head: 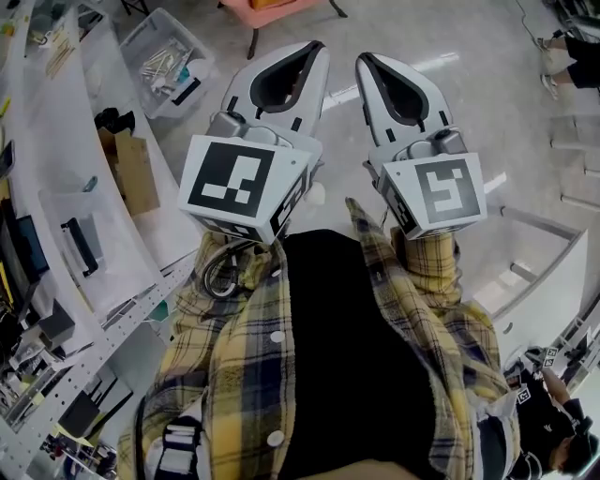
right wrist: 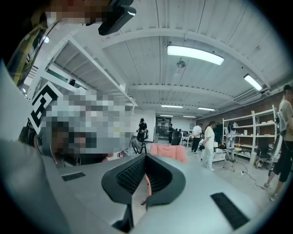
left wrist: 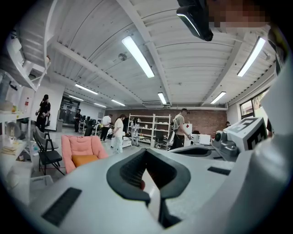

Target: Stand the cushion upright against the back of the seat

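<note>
While the person holds both tools out level in front of a yellow plaid shirt (head: 234, 366), the left gripper (head: 302, 52) sits at centre left of the head view and the right gripper (head: 367, 62) just beside it at centre right, the two apart. The left gripper (left wrist: 146, 153) has its jaws drawn together, with nothing but floor showing through the dark padded loop. The right gripper (right wrist: 145, 157) likewise has its jaws brought together on nothing. The pink armchair (left wrist: 82, 147) stands well away across the pale floor, at lower left of the left gripper view. The orange cushion (left wrist: 85, 160) lies low on its seat, in front of the backrest; whether it leans on the back cannot be told at this range. A black folding chair (left wrist: 46, 153) stands just left of the armchair. From the right gripper, the same armchair (right wrist: 168, 152) appears at centre, just above the jaws, and its edge shows at the top of the head view (head: 272, 9). White shelving (left wrist: 153, 130) and several standing people fill the far end before a brick wall (left wrist: 201, 116). A clear bin (head: 171, 56) rests on the floor at upper left of the head view.
</note>
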The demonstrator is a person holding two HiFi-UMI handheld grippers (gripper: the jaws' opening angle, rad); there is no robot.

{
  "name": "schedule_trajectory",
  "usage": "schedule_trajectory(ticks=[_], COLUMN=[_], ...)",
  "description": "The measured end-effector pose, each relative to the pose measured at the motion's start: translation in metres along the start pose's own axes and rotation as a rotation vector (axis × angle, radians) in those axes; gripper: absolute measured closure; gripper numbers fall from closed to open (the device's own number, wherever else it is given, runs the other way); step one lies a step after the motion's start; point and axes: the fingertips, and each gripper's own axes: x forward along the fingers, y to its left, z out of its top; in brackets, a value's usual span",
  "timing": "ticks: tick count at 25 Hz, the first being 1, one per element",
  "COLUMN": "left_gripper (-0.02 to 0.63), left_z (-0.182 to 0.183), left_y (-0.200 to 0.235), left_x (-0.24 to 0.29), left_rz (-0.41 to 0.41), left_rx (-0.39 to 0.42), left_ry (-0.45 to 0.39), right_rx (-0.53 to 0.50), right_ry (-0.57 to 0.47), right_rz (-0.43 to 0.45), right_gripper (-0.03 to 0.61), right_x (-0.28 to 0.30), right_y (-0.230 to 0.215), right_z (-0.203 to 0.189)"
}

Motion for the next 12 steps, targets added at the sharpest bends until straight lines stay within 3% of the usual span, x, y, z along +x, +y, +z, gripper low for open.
schedule_trajectory(ticks=[12], left_gripper=[0.611], left_z=[0.008], left_y=[0.076], left_x=[0.057], left_rz=[-0.021], left_rx=[-0.002], left_ry=[0.015], right_rx=[0.012], right_ry=[0.028], right_rz=[-0.025], right_gripper=[0.563], right_x=[0.090], right_y=[-0.027], right_z=[-0.001])
